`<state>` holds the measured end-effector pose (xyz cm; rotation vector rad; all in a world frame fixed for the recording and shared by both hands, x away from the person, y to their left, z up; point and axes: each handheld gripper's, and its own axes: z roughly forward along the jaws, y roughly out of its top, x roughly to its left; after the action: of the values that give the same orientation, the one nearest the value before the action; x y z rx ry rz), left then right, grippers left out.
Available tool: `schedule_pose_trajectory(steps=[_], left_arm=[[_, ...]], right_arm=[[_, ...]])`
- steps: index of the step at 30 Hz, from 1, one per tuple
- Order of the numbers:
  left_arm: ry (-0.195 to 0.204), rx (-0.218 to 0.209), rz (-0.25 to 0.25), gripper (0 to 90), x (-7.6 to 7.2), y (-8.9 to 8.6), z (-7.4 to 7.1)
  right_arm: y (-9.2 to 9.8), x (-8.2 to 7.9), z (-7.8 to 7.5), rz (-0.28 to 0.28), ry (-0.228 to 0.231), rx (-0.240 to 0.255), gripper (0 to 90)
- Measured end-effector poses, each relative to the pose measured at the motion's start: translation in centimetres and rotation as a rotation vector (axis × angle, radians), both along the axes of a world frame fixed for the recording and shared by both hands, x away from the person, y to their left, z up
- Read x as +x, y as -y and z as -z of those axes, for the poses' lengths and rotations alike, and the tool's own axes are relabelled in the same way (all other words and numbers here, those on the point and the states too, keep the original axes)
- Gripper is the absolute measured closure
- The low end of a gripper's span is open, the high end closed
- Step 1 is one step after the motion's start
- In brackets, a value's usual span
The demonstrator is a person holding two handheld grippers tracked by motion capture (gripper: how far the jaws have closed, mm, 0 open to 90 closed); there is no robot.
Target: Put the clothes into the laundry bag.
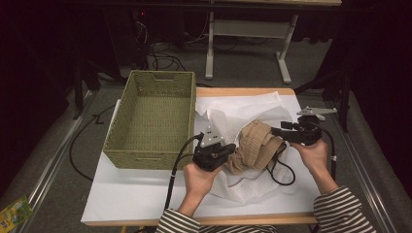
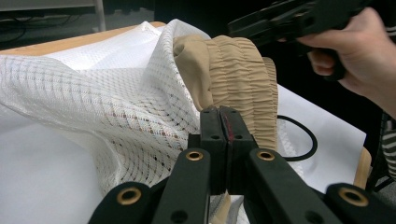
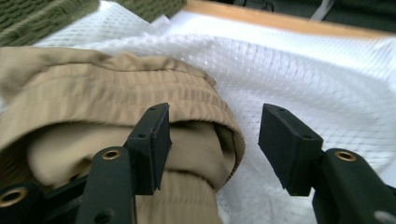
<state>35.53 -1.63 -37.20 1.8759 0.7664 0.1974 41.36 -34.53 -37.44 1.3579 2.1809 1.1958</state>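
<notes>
A tan garment (image 1: 252,143) with a gathered elastic band lies half inside a white mesh bag (image 1: 228,119) on the table. My left gripper (image 1: 232,148) is at the bag's near left side, its jaws pressed together with the bag's mesh edge (image 2: 93,93) pinched between them. The tan garment (image 2: 233,70) rises just behind those jaws. My right gripper (image 1: 274,130) hovers at the garment's right end, open. In the right gripper view its jaws (image 3: 215,126) stand wide apart, the garment (image 3: 93,84) beside the left jaw and mesh (image 3: 303,70) beyond.
A green woven basket (image 1: 141,158) stands at the left of the white-covered table (image 1: 131,194), close to my left hand. A black cord (image 1: 279,170) loops on the sheet under the garment. Table legs and cables are on the floor beyond.
</notes>
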Motion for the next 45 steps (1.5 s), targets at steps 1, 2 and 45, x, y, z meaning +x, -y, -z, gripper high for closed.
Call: schedule_pose_trajectory(steps=[1, 2, 45], left_arm=[[0.0, 0.002, -0.001, 89.3, 0.0, 0.0, 0.0], [0.0, 0.004, -0.002, 89.3, 0.0, 0.0, 0.0], [0.056, -0.031, 0.059, 89.4, -1.7, 1.0, -1.1]], right_arm=[[-0.1, 0.4, 0.3, -0.001, -0.024, 0.011, 43.3], [-0.1, 0.7, 0.6, -0.013, -0.041, 0.029, 43.2], [-7.4, -2.9, 4.9, -0.218, 0.064, -0.282, 77.2]])
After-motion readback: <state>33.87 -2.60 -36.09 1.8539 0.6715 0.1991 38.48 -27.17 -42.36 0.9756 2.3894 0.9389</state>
